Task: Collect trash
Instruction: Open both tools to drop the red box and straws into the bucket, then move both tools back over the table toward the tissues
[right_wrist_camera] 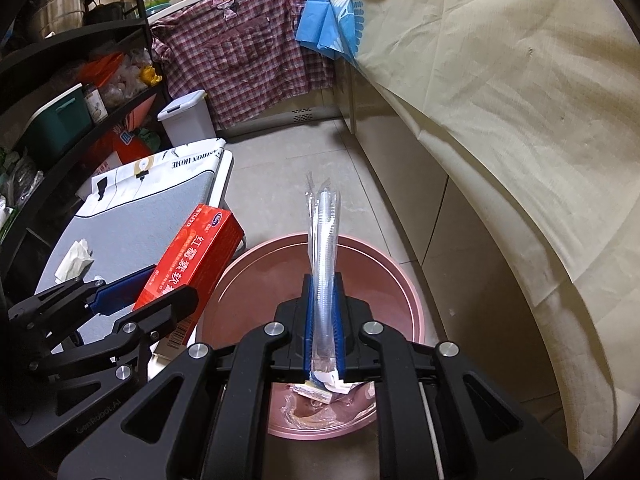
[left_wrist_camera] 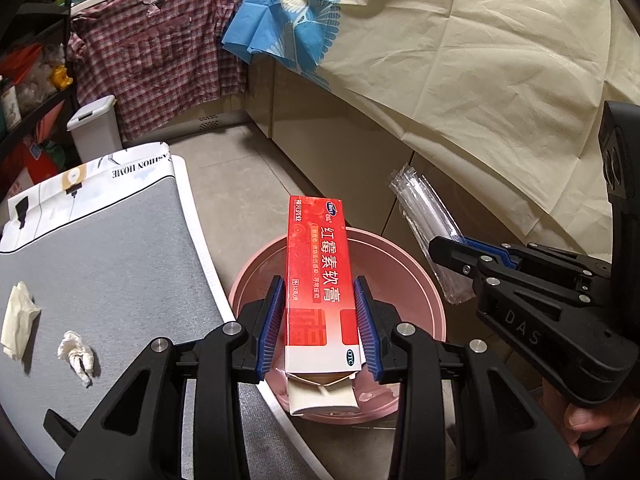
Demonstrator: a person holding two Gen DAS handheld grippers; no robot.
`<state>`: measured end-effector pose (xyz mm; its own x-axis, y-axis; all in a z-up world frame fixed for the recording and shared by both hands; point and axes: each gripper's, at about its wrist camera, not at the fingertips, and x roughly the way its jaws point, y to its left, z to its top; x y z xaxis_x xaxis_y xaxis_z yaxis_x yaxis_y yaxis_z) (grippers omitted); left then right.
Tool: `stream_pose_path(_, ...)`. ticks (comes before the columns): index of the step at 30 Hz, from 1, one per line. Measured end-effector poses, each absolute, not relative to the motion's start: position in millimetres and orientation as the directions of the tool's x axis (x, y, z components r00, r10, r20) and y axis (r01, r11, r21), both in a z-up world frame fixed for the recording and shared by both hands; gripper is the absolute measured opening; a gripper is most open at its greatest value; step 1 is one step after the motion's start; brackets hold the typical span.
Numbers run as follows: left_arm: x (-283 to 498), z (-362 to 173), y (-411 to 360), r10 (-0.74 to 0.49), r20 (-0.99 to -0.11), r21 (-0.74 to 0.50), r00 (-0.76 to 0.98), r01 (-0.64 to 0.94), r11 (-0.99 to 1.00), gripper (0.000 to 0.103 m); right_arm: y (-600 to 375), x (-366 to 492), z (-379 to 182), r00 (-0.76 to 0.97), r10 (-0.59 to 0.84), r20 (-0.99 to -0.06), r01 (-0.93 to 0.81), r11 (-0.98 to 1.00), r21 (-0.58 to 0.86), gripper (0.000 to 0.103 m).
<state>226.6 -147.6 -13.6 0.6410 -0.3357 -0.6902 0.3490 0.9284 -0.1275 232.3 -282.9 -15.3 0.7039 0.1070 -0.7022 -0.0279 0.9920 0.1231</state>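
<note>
My left gripper [left_wrist_camera: 319, 292] is shut on a red medicine box [left_wrist_camera: 320, 264], which stands lengthwise between the blue pads above a pink basin [left_wrist_camera: 400, 248]. In the right wrist view the same box [right_wrist_camera: 200, 248] sits in the left gripper [right_wrist_camera: 172, 280] at the basin's left rim. My right gripper [right_wrist_camera: 324, 280] is shut on a clear plastic packet [right_wrist_camera: 322, 232] holding a white utensil, upright over the basin [right_wrist_camera: 380, 264]. Paper scraps [right_wrist_camera: 320, 390] lie in the basin's bottom. Two crumpled tissues [left_wrist_camera: 18, 320] [left_wrist_camera: 76, 352] rest on the grey mat [left_wrist_camera: 120, 260].
A white lidded bin [left_wrist_camera: 94, 128] stands on the tiled floor behind the mat. A beige sheet [left_wrist_camera: 480, 60] drapes the cabinets on the right. A plaid shirt [left_wrist_camera: 160, 52] hangs at the back. Dark shelving [right_wrist_camera: 60, 80] with containers fills the left. A hand [left_wrist_camera: 588, 420] grips the right tool.
</note>
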Motion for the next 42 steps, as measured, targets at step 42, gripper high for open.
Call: stream_pose_path(42,182,52,27,-0.214,-0.583,-0.150,0.784,0.155,0.976,0.039,-213,194,18,0.808,0.140,-0.572,-0.143,0.989,0.040,0.042)
